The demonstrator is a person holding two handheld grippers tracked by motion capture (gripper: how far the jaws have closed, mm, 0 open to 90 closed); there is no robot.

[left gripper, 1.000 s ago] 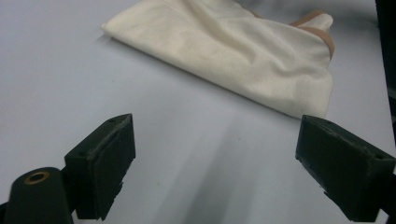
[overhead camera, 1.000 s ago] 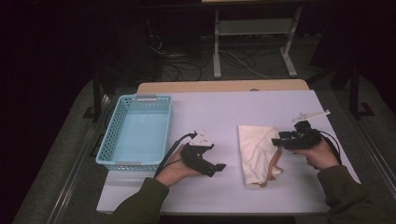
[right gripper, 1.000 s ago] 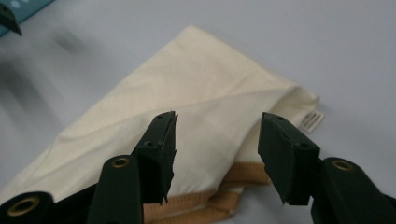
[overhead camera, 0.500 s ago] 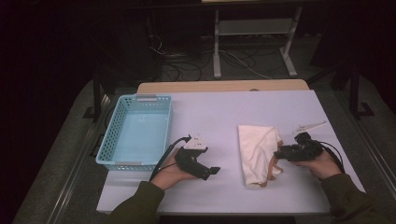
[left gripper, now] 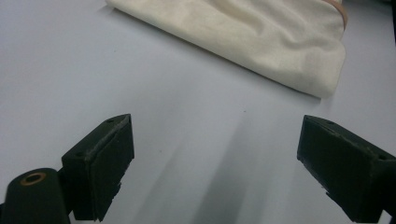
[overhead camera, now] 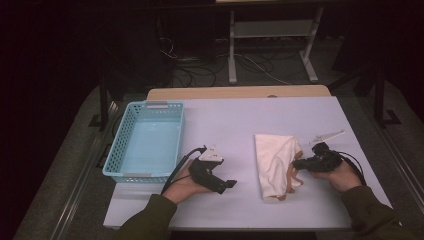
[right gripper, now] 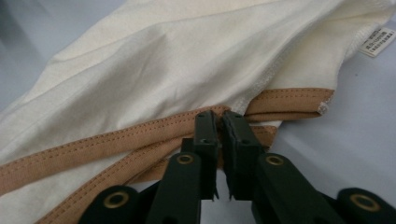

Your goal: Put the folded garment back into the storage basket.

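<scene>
Gripping the tan band (right gripper: pixel 140 135) at the edge of the cream garment (overhead camera: pixel 275 162), right claw (right gripper: pixel 220 122) with jaws just closed, nearly together, on that trim. Lying folded on the tabletop (overhead camera: pixel 250 117), right of centre, well apart from the blue basket (overhead camera: pixel 145 145). Left claw (left gripper: pixel 215 154) hovering wide over bare tabletop, holding nothing, garment just ahead of it.

For a good lift: check first that the pads bite the trim fully and not only its outer stitch, then raise slowly so the thin cloth does not slip out. Better to bring the left claw to the opposite edge before pulling.

Hard to tell how many layers sit between the jaws; contact line hidden behind the black tips. Small label (right gripper: pixel 376 41) unreadable.
</scene>
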